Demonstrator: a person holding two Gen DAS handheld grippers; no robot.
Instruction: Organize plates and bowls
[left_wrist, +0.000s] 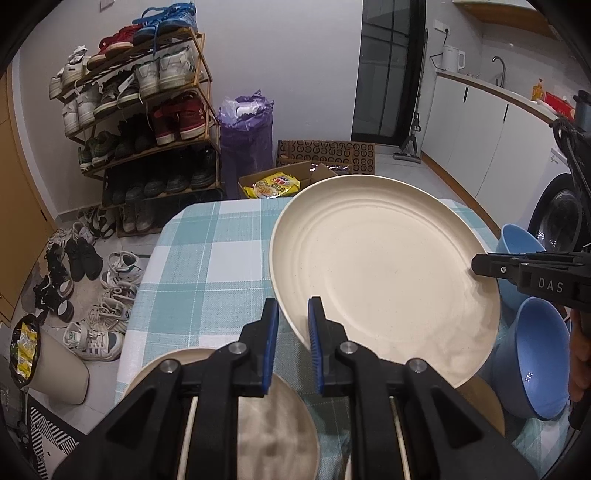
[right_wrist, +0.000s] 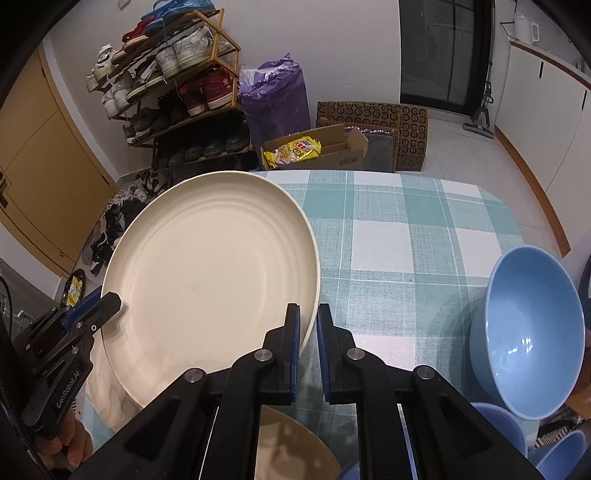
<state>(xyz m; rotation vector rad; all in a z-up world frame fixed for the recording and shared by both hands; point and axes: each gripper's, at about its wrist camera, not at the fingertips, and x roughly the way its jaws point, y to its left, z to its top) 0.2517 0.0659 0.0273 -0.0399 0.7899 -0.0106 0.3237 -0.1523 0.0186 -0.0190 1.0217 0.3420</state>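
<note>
A large cream plate (left_wrist: 384, 266) (right_wrist: 210, 266) hangs tilted above the checked tablecloth (left_wrist: 207, 251) (right_wrist: 399, 229), held by opposite edges. My left gripper (left_wrist: 293, 308) (right_wrist: 110, 301) is shut on its left rim, and my right gripper (right_wrist: 308, 312) (left_wrist: 476, 264) is shut on its right rim. Below it lie another cream plate (left_wrist: 277, 417) (right_wrist: 107, 387) and a tan plate (left_wrist: 484, 398) (right_wrist: 295, 443), both partly hidden by the grippers. Light blue bowls (left_wrist: 543, 354) (right_wrist: 532, 332) stand at the table's right side.
Further blue bowls (right_wrist: 498, 424) sit at the near right corner. Beyond the table's far edge are a cardboard box (right_wrist: 332, 151), a purple bag (left_wrist: 245, 136) and a shoe rack (left_wrist: 147, 110). Shoes and a bin (left_wrist: 59, 369) stand on the floor at the left.
</note>
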